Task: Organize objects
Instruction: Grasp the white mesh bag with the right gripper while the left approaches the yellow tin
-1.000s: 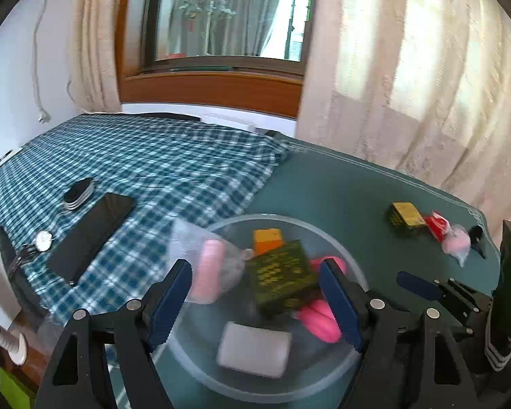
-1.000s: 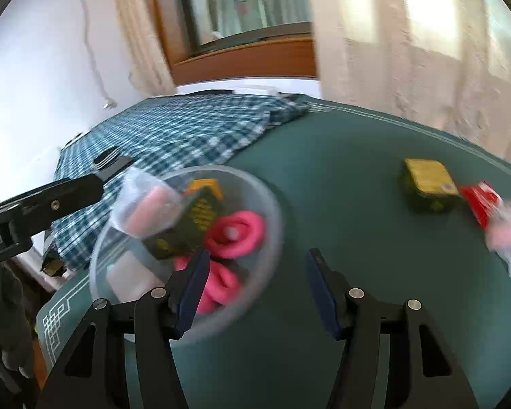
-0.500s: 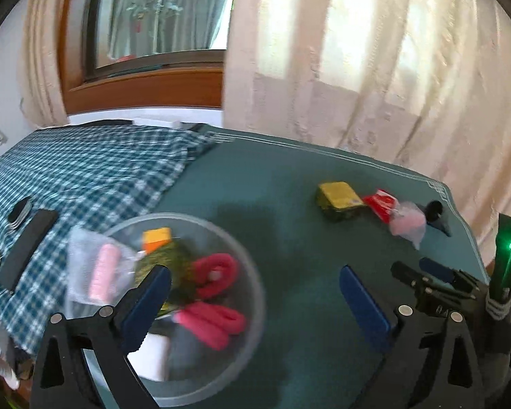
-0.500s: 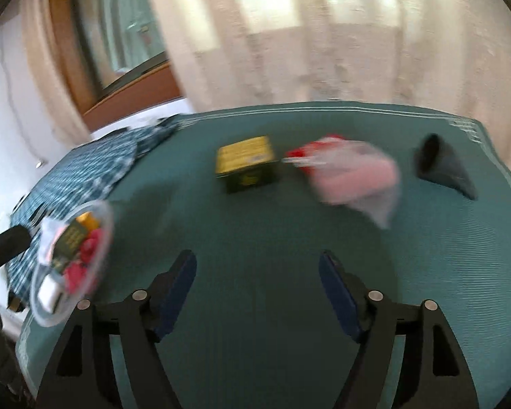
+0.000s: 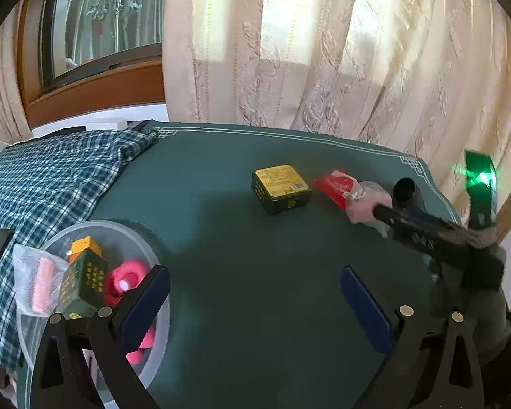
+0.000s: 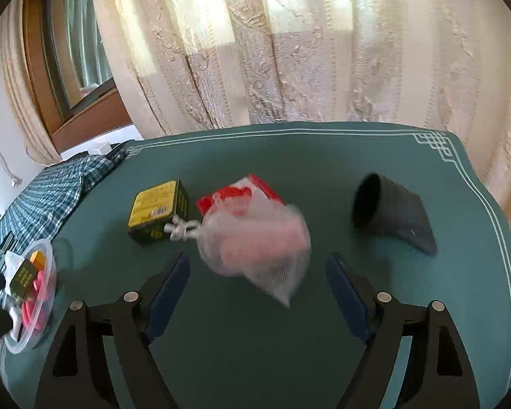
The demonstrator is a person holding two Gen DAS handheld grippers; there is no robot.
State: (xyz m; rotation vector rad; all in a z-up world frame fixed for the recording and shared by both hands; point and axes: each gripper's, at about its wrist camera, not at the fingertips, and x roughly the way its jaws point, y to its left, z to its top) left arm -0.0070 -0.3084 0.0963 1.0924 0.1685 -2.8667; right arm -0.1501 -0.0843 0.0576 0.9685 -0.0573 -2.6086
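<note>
Mesh bag of pink items (image 6: 255, 238) lies mid-frame in the right wrist view, just ahead of the right gripper (image 6: 257, 293); fingers wide apart, holding nothing. Red packet (image 6: 238, 192) and yellow-topped box (image 6: 158, 209) just left of it. Clear bowl (image 5: 126, 235), lower left, sits beside the left gripper (image 5: 255, 293); also spread, empty.

A matt teal cloth with a thin white woven border (image 6: 436, 143) covers the table. Beside it lies soft checked cotton fabric (image 5: 51, 177). A clear, slightly frosted plastic bowl (image 5: 126, 235) holds glossy pink rubbery rings (image 5: 126, 279) and a printed cardboard box (image 5: 83, 281). On the cloth sit a green and yellow printed carton (image 6: 158, 209), a shiny red wrapper (image 6: 242, 191), a white mesh bag (image 6: 255, 242), blurred and possibly netting, and a dull black cup (image 6: 388, 211). Textured cream curtains (image 6: 289, 51) hang behind.
</note>
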